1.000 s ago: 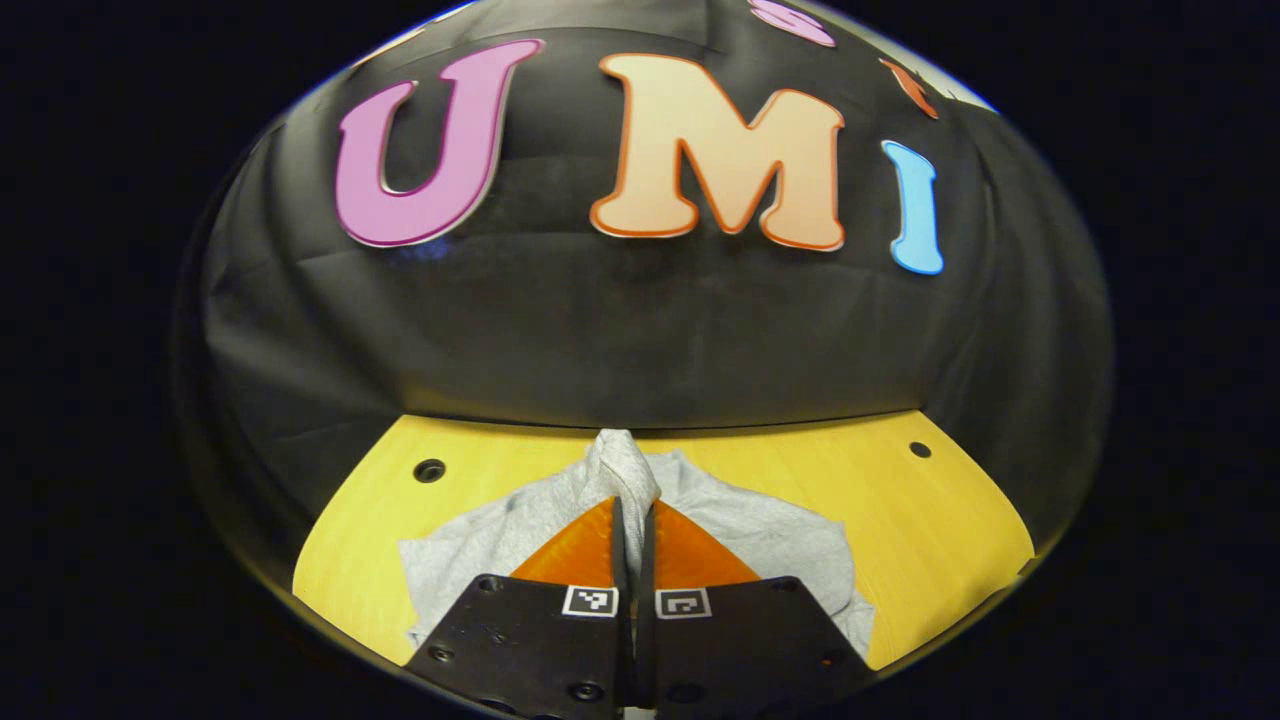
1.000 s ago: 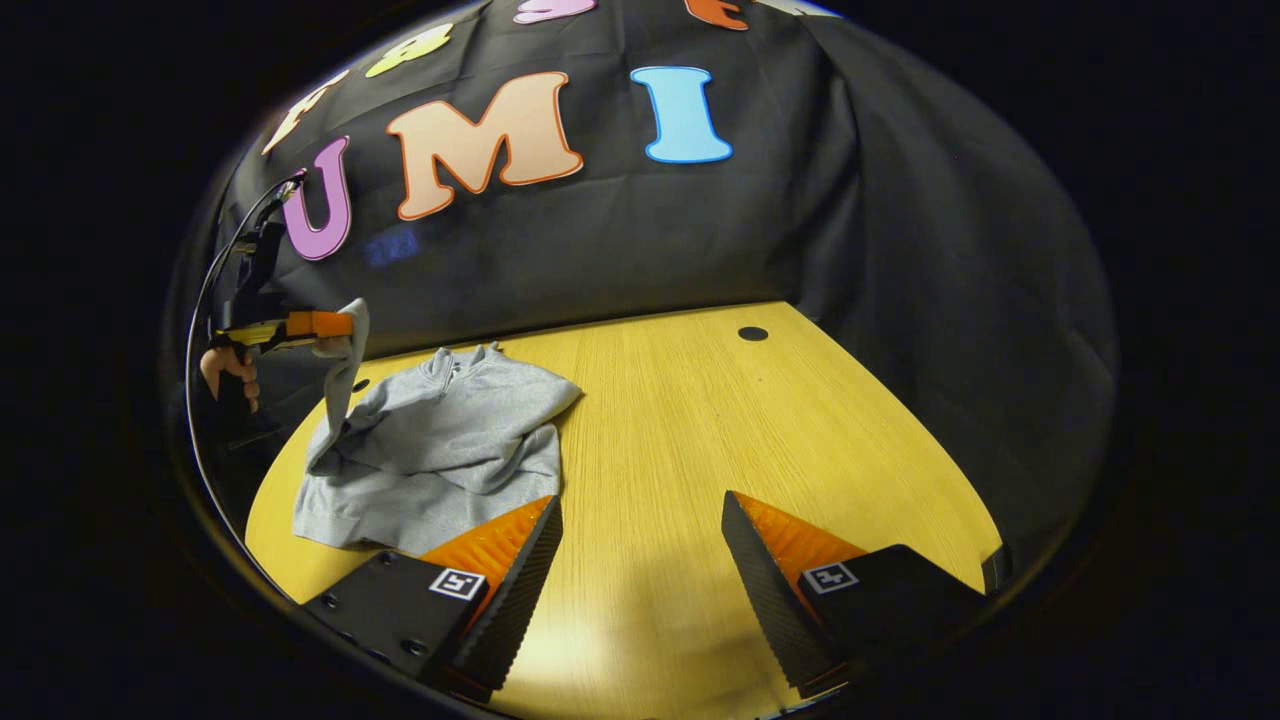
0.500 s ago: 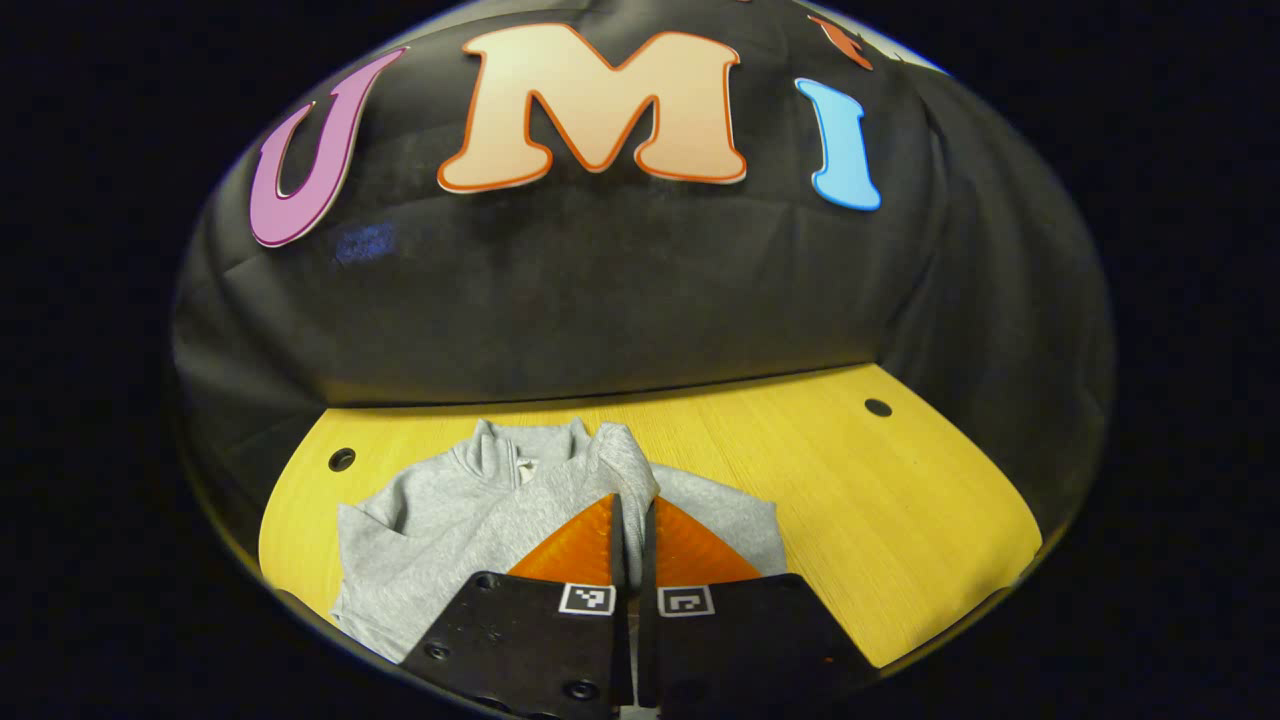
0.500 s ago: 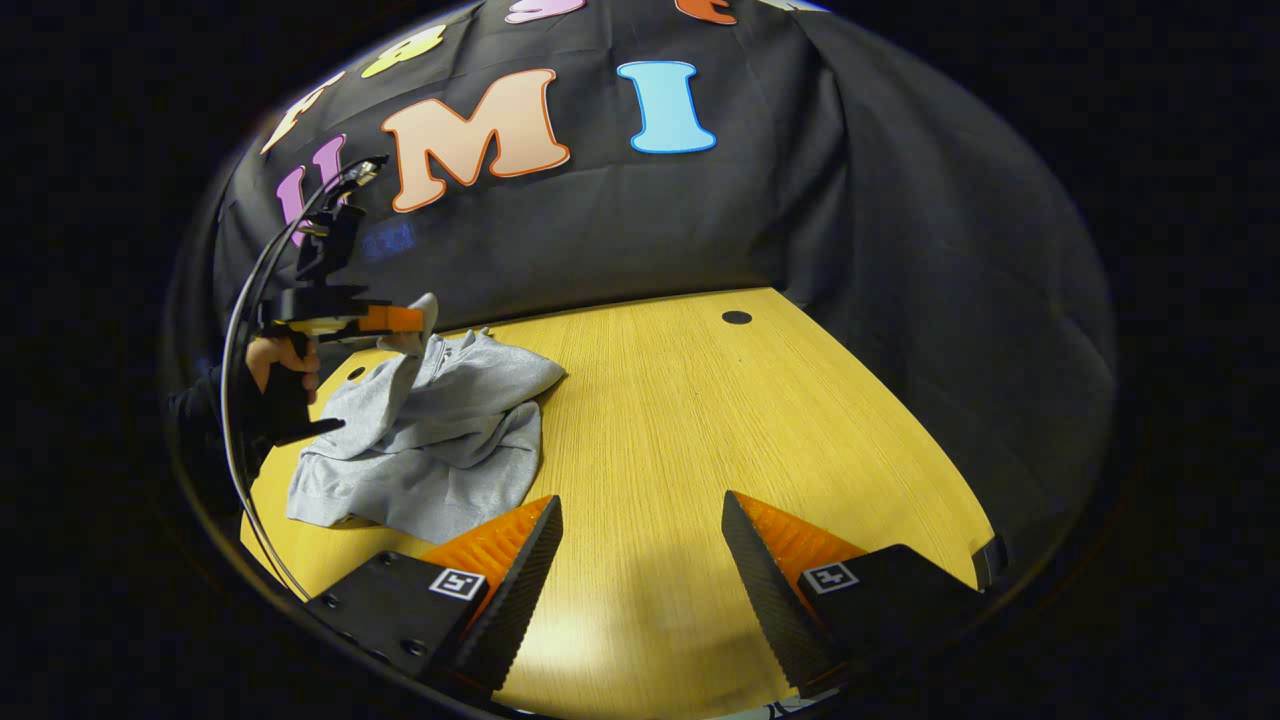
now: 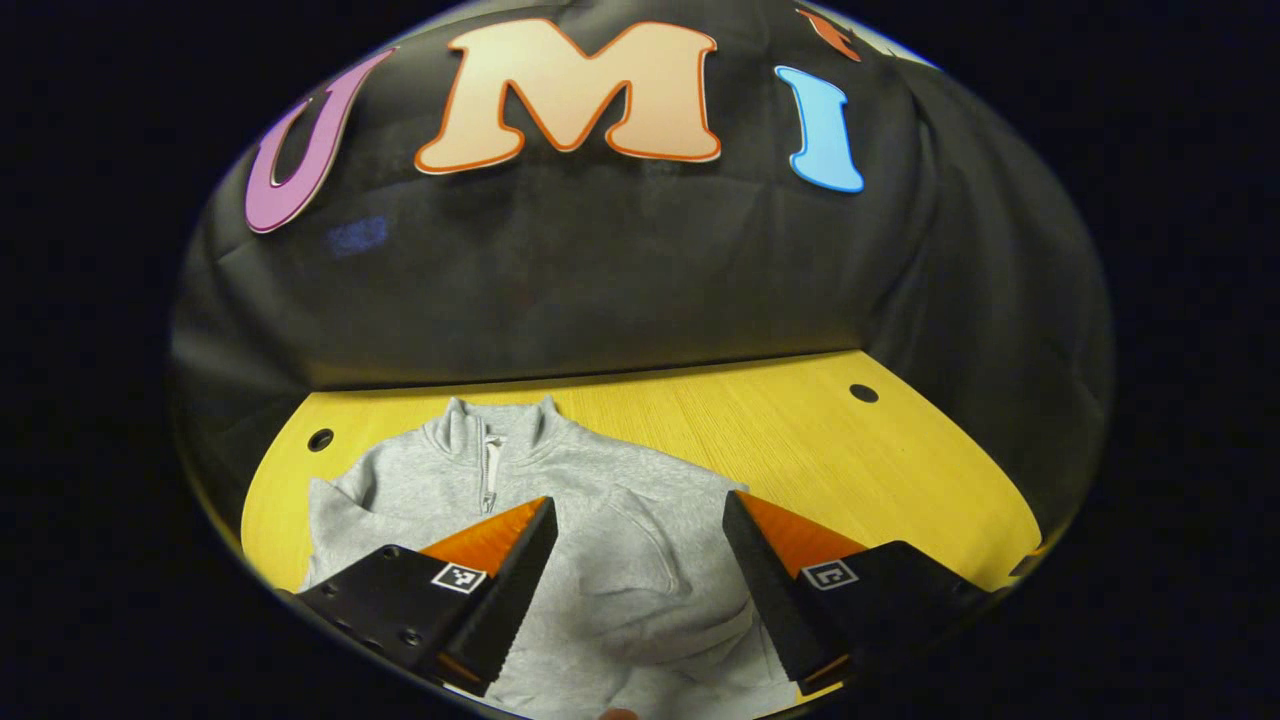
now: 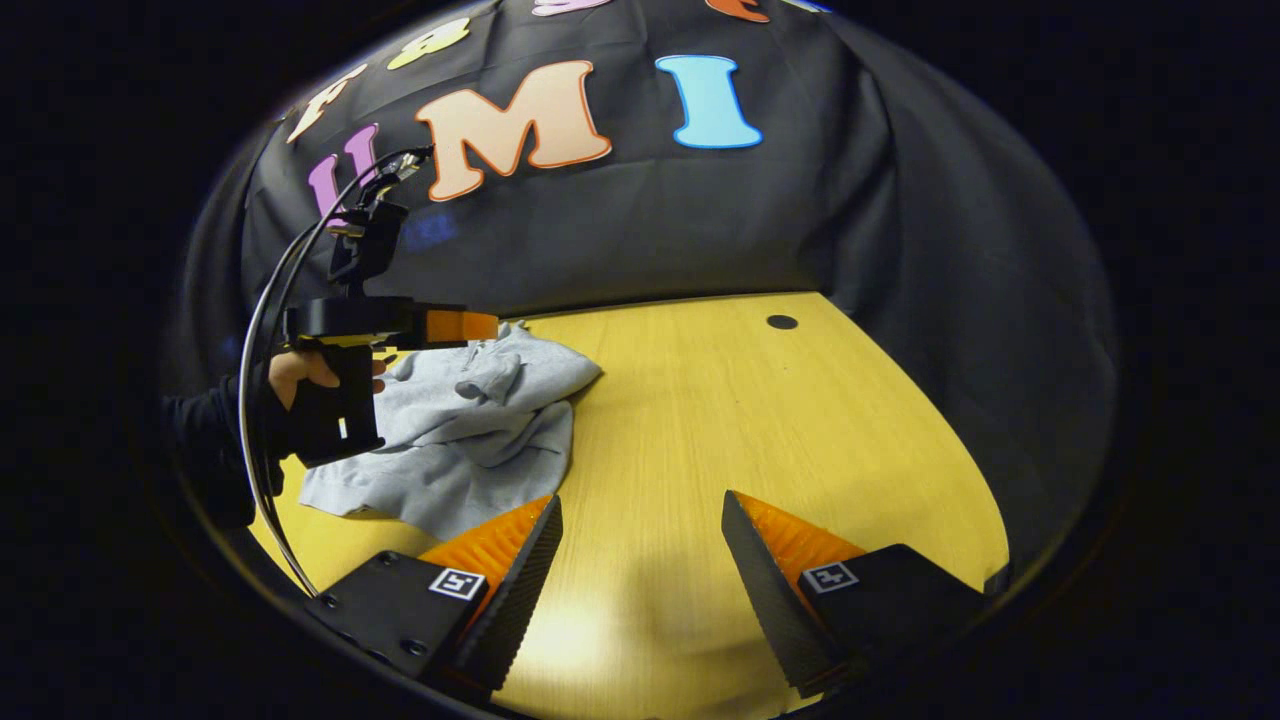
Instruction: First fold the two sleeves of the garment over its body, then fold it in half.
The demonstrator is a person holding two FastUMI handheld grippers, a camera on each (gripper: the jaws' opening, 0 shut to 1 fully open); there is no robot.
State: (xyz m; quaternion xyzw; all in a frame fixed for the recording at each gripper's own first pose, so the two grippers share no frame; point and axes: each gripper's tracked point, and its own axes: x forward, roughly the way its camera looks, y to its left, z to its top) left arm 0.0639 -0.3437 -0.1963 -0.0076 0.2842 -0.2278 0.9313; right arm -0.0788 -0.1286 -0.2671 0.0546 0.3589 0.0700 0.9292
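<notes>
Both sleeves seemingly folded over the grey sweater [image 5: 600, 520] at the table's [image 6: 720, 420] left end, halving fold left; left gripper [image 5: 635, 575] spread empty above it, right gripper [image 6: 640, 580] spread empty over bare wood beside it.

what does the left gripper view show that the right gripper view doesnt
Left gripper view: the sweatshirt's collar and zipper head-on, with the open left gripper over the cloth.
Right gripper view: the hand holding the left gripper from the side, its cable, and the open right gripper over bare table.
Both: the grey sweatshirt on the yellow table.
</notes>
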